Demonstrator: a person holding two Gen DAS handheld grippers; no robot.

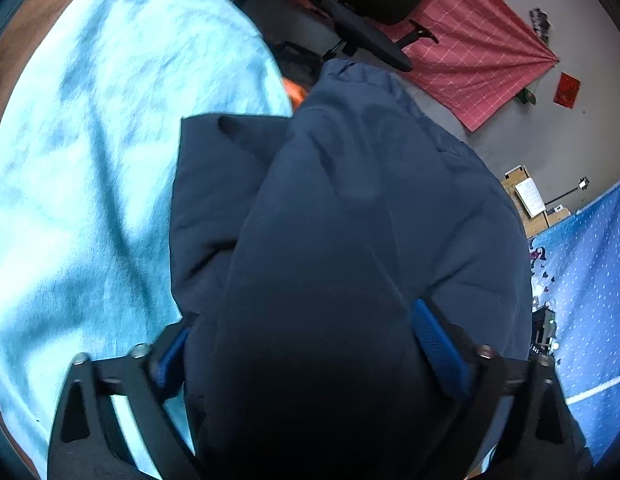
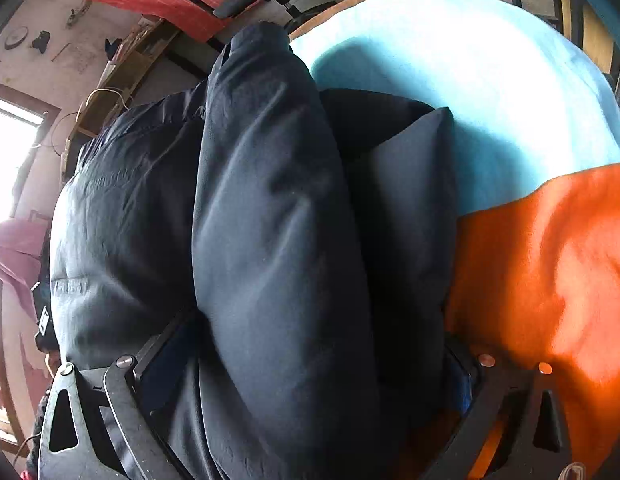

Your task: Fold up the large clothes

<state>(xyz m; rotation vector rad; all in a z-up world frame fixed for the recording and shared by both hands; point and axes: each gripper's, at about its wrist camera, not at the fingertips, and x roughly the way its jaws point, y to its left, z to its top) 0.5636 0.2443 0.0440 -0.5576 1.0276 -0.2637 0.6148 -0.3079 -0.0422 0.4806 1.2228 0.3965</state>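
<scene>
A puffy navy jacket [image 1: 350, 208] fills the middle of the left wrist view, bunched in thick folds over a light blue cloth [image 1: 89, 160]. My left gripper [image 1: 305, 344] is shut on a thick fold of the jacket, which bulges between its blue-padded fingers [image 1: 438, 344]. In the right wrist view the same navy jacket [image 2: 269, 220] runs up the middle. My right gripper [image 2: 305, 360] is shut on another thick fold of it. The fingertips of both grippers are hidden by fabric.
An orange garment [image 2: 550, 272] lies at the right beside the jacket on the light blue cloth [image 2: 490, 80]. A black office chair [image 1: 374, 4] and a pink checked cloth [image 1: 478, 52] are beyond the surface. A blue dotted fabric [image 1: 590, 288] is at the right.
</scene>
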